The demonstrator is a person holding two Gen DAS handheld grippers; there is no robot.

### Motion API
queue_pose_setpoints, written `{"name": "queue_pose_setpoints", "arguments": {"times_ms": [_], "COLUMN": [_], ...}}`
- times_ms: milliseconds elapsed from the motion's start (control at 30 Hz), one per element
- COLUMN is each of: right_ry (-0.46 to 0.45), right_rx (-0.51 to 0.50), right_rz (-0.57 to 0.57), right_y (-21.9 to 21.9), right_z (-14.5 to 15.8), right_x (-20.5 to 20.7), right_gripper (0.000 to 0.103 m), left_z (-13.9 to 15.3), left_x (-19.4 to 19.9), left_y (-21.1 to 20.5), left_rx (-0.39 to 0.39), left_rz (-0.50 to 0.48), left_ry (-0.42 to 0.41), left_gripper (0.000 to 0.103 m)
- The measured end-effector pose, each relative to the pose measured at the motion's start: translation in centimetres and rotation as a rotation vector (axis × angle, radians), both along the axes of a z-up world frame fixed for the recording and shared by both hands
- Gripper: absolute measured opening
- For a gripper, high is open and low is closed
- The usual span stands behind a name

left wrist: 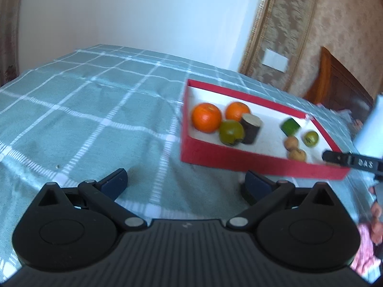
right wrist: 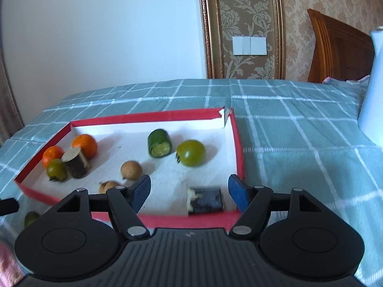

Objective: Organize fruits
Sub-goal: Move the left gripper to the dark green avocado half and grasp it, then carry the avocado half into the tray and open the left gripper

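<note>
Right wrist: my right gripper (right wrist: 189, 192) jaws apart, dark cane piece (right wrist: 205, 203) between pads, untouched, lying in red tray (right wrist: 153, 116). Left wrist: my left gripper (left wrist: 185, 183) wide open, empty; tray ahead-right of jaws.

matt red card tray (right wrist: 239, 148) on woven checked cloth (right wrist: 299, 143), glossy oranges (left wrist: 206, 117)

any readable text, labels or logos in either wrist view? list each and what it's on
"DAS": white letters on the black finger of the right gripper, seen at the right edge of the left wrist view; slightly blurred, so the first letter is uncertain.
Small pale mark on the ribbed black body of each gripper, near its top centre: too small to read as text.
Nothing legible on the red box, the fruit, the wall switches or the white object at the right.
</note>
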State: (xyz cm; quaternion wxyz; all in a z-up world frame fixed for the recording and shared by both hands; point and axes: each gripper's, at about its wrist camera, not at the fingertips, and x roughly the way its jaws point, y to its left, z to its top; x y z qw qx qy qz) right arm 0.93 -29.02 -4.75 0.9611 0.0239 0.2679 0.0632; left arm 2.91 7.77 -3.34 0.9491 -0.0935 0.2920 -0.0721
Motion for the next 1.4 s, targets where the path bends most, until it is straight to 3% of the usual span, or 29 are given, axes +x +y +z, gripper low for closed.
{"name": "queue_pose_setpoints", "arguments": {"times_ms": [200, 533, 600, 667, 833, 1100, 1167, 1233, 1400], "right_ry": [-0.032, -0.041, -0.046, -0.044, -0.043, -0.039, -0.040, -0.040, -0.041], "right_rx": [-0.037, -0.015, -0.019, -0.020, -0.019, -0.029, -0.033, -0.035, -0.048], "right_rz": [0.000, -0.009, -0.014, -0.013, -0.007, 0.004, 0.002, 0.000, 0.000], "right_y": [0.8, 0.6, 0.6, 0.6, 0.7, 1.0, 1.0, 1.1, 1.2], "right_z": [0.0, 0.2, 0.2, 0.2, 0.3, 0.2, 0.2, 0.2, 0.1], "right_x": [-0.8, -1.2, -1.3, -1.3, -1.3, -1.4, -1.4, -1.4, -1.3], "right_gripper": [0.077, 0.078, 0.078, 0.078, 0.078, 0.078, 0.078, 0.078, 0.078], "left_z": [0.3, 0.6, 0.5, 0.3, -0.3, -0.3, -0.2, -0.1, -0.2], "left_x": [-1.6, -1.0, -0.7, -0.3, 0.2, -0.1, -0.2, -0.2, -0.4], "left_y": [-2.0, -6.5, -7.4, -7.9, -8.6, -8.8, -8.7, -8.7, -8.6], "left_rx": [0.002, 0.163, 0.208, 0.232, 0.247, 0.249, 0.242, 0.232, 0.234], "left_rz": [-0.029, -0.116, -0.129, -0.155, -0.163, -0.179, -0.187, -0.190, -0.190], "left_ry": [-0.003, -0.009, -0.016, -0.005, 0.014, 0.000, -0.007, -0.009, -0.015], "left_gripper": [0.103, 0.103, 0.098, 0.086, 0.084, 0.071, 0.051, 0.038, 0.038]}}
